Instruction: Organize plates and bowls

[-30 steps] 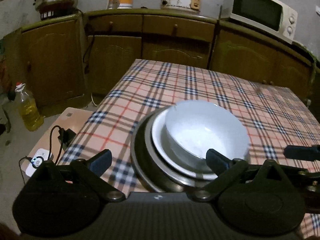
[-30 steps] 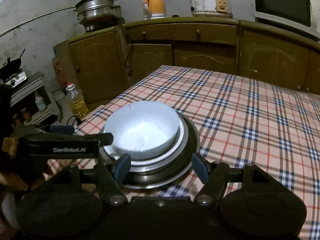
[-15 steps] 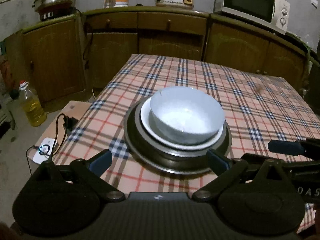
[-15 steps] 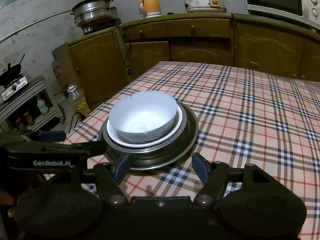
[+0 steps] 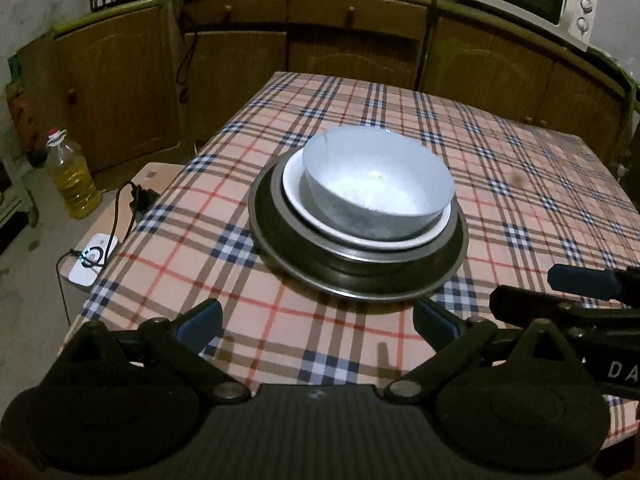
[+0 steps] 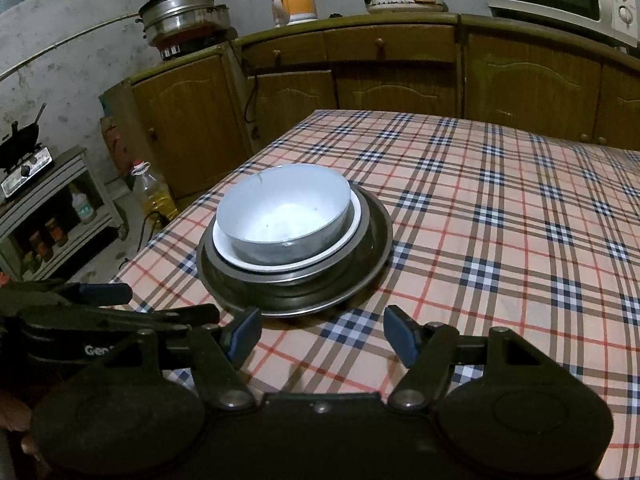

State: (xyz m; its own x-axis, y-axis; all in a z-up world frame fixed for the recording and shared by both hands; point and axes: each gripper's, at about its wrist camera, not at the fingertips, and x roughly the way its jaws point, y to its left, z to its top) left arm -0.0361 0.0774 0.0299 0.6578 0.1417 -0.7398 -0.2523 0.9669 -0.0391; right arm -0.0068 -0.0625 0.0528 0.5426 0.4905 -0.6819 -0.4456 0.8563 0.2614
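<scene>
- The left gripper (image 5: 316, 322) has its jaws released, spread wide with nothing between them, hanging over bare checked cloth at the lower centre of its view.
- The right gripper (image 6: 322, 334) is the same: jaws released and empty, at the lower centre of its view, just short of the stack.
- Just beyond both sits the stack near the desk (image 6: 500, 208) edge: a white bowl (image 5: 376, 184) nested in a white plate (image 5: 296, 188), that on metal dishes, the widest a metal tray (image 5: 276, 252) at the bottom.
- The bowl looks ceramic: stiff, glazed and probably slippery, likely to chip if knocked. Its upright rim is the natural hold, one jaw inside and one outside.
- The tray's thin flared lip looks light and rigid, but the loaded stack would be heavy and could slide, so lifting pieces singly seems safer.
</scene>
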